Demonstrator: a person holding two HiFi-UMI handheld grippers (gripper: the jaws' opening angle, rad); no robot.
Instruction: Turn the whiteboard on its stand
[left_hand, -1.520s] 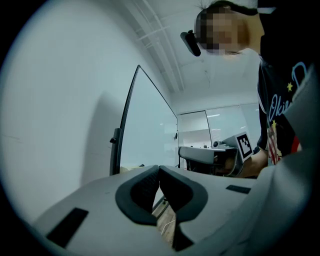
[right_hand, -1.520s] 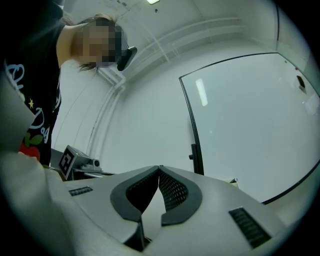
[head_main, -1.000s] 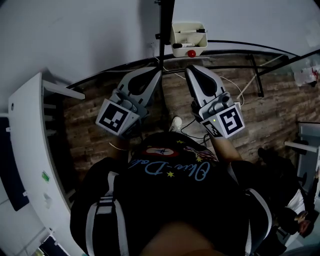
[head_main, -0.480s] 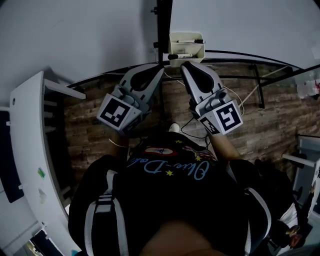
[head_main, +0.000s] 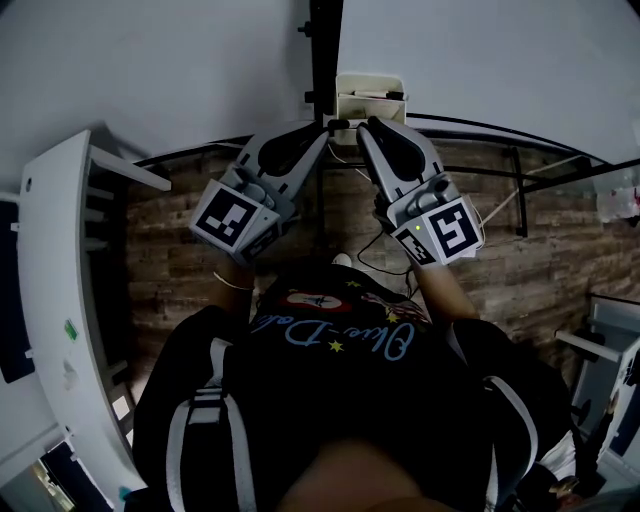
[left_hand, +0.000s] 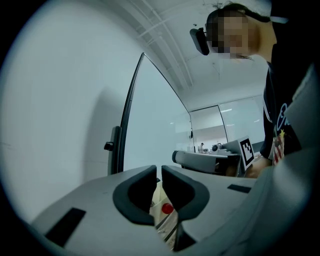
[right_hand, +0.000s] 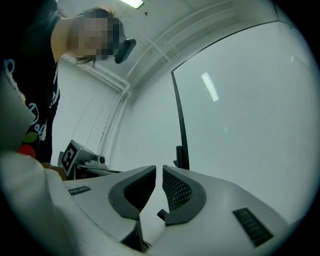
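Note:
The whiteboard (right_hand: 240, 100) faces me nearly edge-on. Its black upright frame (head_main: 325, 45) rises just beyond both grippers, with a small knob (left_hand: 109, 146) on it. A cream marker tray (head_main: 371, 93) hangs beside the frame; a red piece in it (left_hand: 167, 207) shows under my left jaws. My left gripper (head_main: 318, 135) (left_hand: 159, 170) points level at the frame. Its jaws have just been opening and stand a narrow slit apart with nothing between them. My right gripper (head_main: 368, 126) (right_hand: 160, 171) points at the tray's front, its jaws also slightly apart around nothing.
A white shelf unit (head_main: 60, 300) stands at the left. Black stand rails (head_main: 515, 185) and a cable (head_main: 380, 245) lie on the wooden floor (head_main: 180, 250) ahead. White furniture (head_main: 610, 335) sits at the right.
Both grippers have moved forward together towards the black frame. The marker tray now sits right at their tips, and its red piece is hidden in the head view.

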